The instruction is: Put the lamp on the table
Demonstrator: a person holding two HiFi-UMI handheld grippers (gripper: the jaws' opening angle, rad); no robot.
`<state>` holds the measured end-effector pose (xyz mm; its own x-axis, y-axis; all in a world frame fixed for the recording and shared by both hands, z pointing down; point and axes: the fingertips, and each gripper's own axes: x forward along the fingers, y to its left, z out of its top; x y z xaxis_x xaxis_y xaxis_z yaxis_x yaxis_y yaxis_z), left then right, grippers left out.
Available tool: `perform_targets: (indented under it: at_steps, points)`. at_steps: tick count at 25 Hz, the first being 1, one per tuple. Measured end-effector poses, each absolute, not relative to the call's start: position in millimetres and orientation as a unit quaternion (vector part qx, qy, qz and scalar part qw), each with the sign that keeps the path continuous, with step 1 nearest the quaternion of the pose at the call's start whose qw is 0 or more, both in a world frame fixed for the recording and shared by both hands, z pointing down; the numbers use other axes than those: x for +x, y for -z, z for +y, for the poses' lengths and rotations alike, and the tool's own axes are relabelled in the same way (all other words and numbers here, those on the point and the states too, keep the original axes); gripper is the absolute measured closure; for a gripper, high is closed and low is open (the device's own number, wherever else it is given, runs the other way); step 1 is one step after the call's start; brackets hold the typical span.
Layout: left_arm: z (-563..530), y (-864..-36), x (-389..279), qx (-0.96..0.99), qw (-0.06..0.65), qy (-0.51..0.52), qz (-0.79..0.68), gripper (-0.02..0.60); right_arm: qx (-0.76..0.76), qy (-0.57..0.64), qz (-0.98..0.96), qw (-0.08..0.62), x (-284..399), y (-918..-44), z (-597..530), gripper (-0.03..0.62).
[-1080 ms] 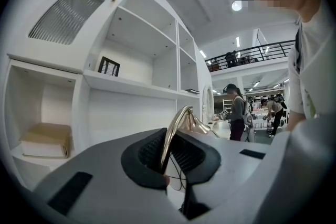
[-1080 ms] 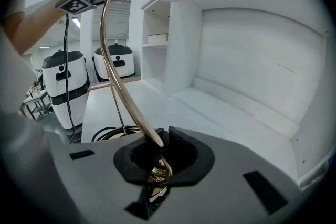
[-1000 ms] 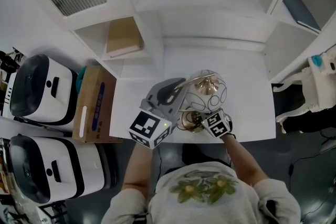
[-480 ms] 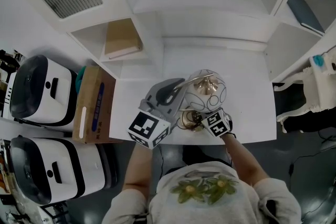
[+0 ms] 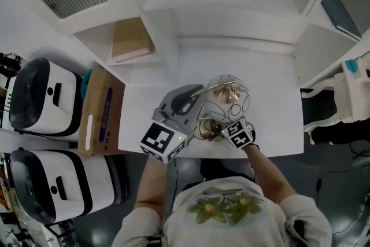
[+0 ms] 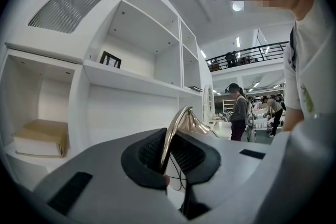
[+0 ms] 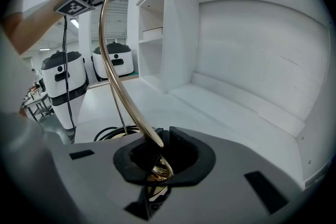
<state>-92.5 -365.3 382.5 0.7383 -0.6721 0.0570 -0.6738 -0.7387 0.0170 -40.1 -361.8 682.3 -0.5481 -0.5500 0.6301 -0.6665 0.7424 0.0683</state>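
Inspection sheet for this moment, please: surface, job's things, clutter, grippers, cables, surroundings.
Surface: white table.
Job's things: lamp with a globe shade and gold arm, upright near the table's front edge; cannot tell whether its base rests on the table.
Clutter: nothing seen.
Grippers: left gripper shut on the lamp's curved arm; right gripper shut on its stem near the base.
Cables: black cable coiled on the table by the lamp.
Surroundings: white shelves behind, a book in one shelf, a box and two white machines to the left.
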Motion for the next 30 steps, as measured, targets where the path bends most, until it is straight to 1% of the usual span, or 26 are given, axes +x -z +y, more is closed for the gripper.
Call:
perform_targets:
  at_steps: [16, 25, 30]
  points:
    - [-368, -390, -82, 0.933, 0.017, -0.039, -0.356, 0.552, 0.342, -0.1, -0.879, 0.316, -39, -694, -366, 0.548]
    - [-350, -388, -57, 0.94, -0.007, -0.054, -0.338, 0.552, 0.341, -0.128, -0.883, 0.298, -33, -696, -359, 0.53]
    - [-337, -388, -48, 0.941, -0.007, -0.057, -0.334, 0.552, 0.349, -0.14, -0.88, 0.29, -28, -699, -357, 0.517]
